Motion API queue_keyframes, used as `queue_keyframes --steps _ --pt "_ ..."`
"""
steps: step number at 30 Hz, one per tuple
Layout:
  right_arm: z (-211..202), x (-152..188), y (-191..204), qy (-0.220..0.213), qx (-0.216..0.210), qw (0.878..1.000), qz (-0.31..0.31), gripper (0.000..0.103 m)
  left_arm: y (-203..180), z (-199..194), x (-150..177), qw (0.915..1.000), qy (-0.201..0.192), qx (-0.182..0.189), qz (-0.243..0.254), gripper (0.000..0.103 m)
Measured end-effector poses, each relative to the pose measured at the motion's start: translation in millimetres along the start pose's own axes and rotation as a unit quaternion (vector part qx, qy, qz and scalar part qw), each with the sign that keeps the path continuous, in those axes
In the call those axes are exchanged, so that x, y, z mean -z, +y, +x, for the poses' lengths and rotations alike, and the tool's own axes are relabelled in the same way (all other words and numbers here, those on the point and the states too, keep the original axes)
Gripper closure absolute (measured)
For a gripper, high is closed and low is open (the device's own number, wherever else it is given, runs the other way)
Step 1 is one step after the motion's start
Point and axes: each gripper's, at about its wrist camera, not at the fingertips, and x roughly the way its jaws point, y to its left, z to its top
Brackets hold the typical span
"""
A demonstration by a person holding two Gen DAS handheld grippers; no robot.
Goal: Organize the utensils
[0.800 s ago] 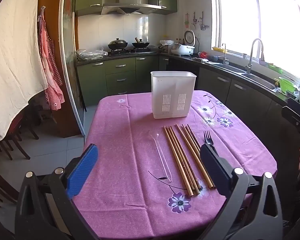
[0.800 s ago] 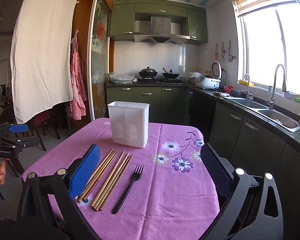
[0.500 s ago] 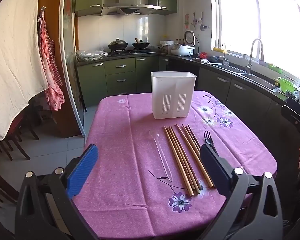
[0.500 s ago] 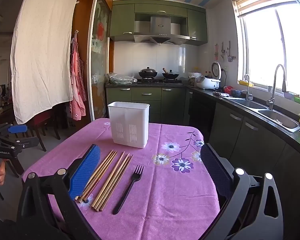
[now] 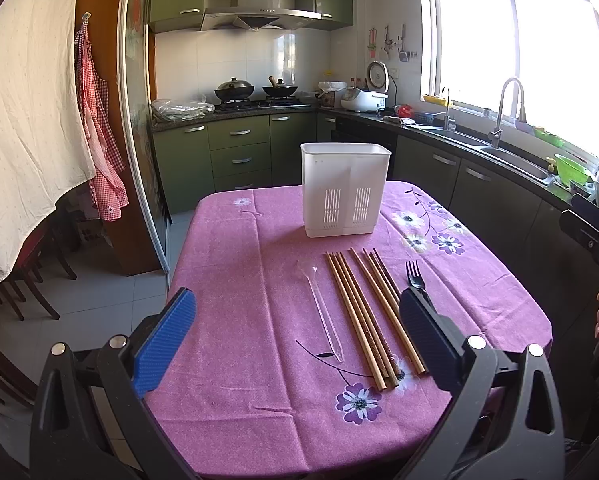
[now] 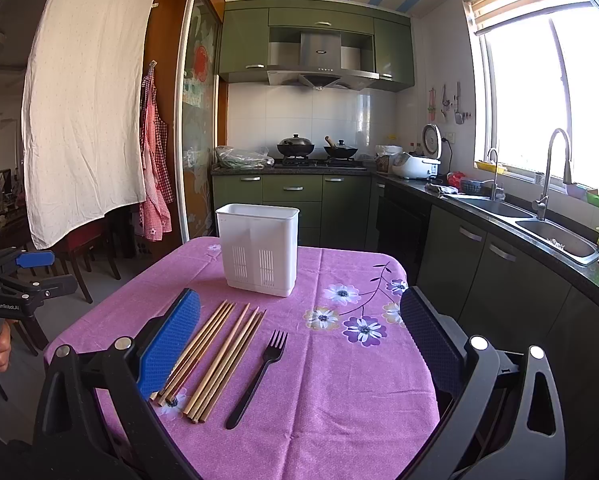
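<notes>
on the pink-clothed desk (image 5: 235, 280), the utensils are lying in a row in front of the white slotted holder (image 5: 345, 190), which is standing upright toward the far end: a clear plastic spoon (image 5: 321, 308), then the wooden chopsticks (image 5: 371, 312), then a black fork (image 6: 259, 376). both the left hand-held gripper (image 5: 295, 340) and the right hand-held gripper (image 6: 299, 344) are hovering over the near edge with jaws spread wide and nothing between them. the chopsticks are looking light, stiff and smooth, probably rolling apart if pinched as a bundle, so taking a few near their middle seems safest. the spoon is looking thin, slippery and easy to miss against the cloth; gripping its handle would likely be best. the fork is lying flat and light, and its handle is offering the better hold
</notes>
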Motion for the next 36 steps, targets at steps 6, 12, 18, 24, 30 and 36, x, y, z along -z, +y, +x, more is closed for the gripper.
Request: queue_keyframes --steps 6,12,18,24,30,36 --pt "-0.5 0.2 -3.6 0.0 0.0 1.0 0.0 0.004 -0.5 -0.5 0.6 1.0 0.0 0.0 0.0 0.006" --pt "-0.5 0.4 -3.4 0.0 0.0 1.0 0.0 0.004 0.6 -0.5 1.1 1.0 0.0 0.0 0.0 0.006" --pt "-0.5 0.4 -3.2 0.0 0.0 1.0 0.0 0.004 0.7 -0.4 1.1 1.0 0.0 0.0 0.0 0.006" --pt "1.0 0.8 -5.2 0.0 0.0 1.0 0.0 0.004 0.4 -0.6 1.0 1.0 0.0 0.0 0.0 0.006" --pt "0.8 1.3 -4.8 0.0 0.0 1.0 0.0 0.004 0.3 -0.7 1.2 1.0 0.0 0.0 0.0 0.006" --pt "0.8 1.3 -4.6 0.0 0.0 1.0 0.0 0.004 0.4 -3.6 -0.8 1.0 0.0 0.001 0.001 0.006"
